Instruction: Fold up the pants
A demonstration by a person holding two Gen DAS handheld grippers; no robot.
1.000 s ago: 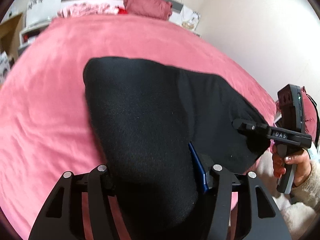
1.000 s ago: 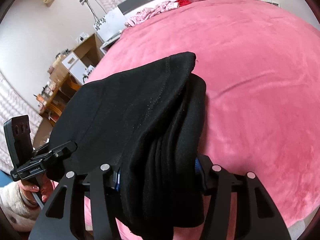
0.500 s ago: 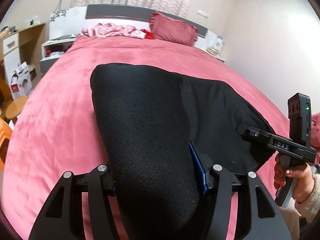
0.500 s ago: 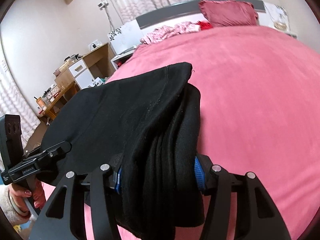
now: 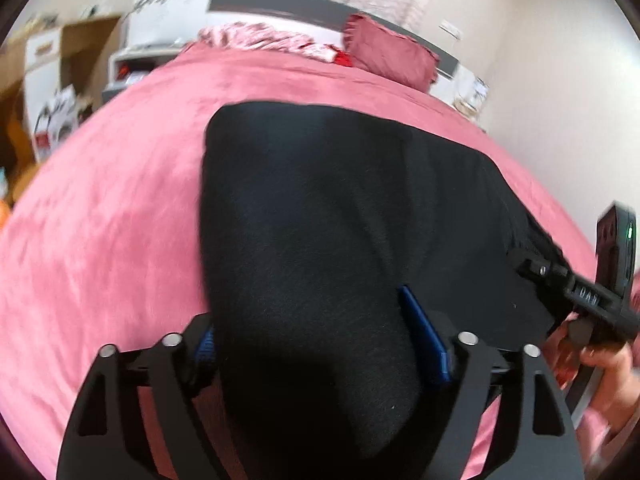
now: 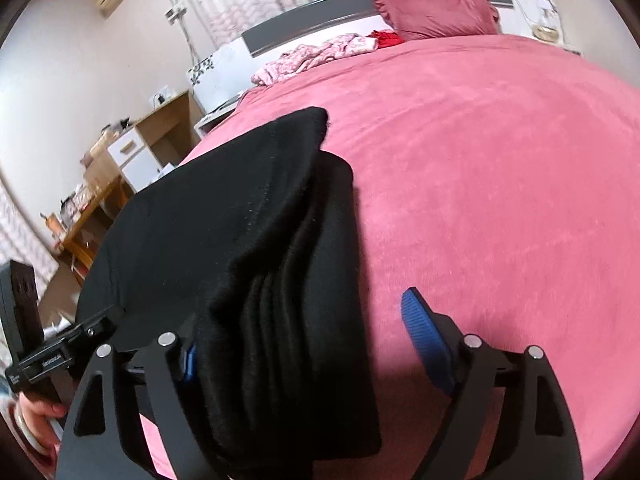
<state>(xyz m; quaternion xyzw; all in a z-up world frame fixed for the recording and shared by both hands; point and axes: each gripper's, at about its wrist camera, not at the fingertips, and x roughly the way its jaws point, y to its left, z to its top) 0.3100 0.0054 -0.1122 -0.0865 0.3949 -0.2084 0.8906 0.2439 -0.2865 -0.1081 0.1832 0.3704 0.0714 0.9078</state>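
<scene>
Bed point(image 6: 500, 160): pink cover, pillow point(image 6: 436, 12) at head edge | black pants point(image 5: 340, 220) folded, near foot edge | left gripper point(image 5: 324, 348) fingers opening, pants between | right gripper point(image 6: 316, 344) fingers opening, right pad clear of pants | wooden desk point(image 6: 160, 140) beside bed.

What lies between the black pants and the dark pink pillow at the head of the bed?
In the right wrist view, only bare pink bedspread lies between the black pants and the pillow.

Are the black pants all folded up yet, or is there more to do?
Nearly. The black pants already lie in a thick stack of layers on the pink bed. Right now both tools are letting go: the right tool shows a gap beside the stack, and the left tool is opening around the other end. What's left: pull both tools away, maybe smooth the pile.
</scene>
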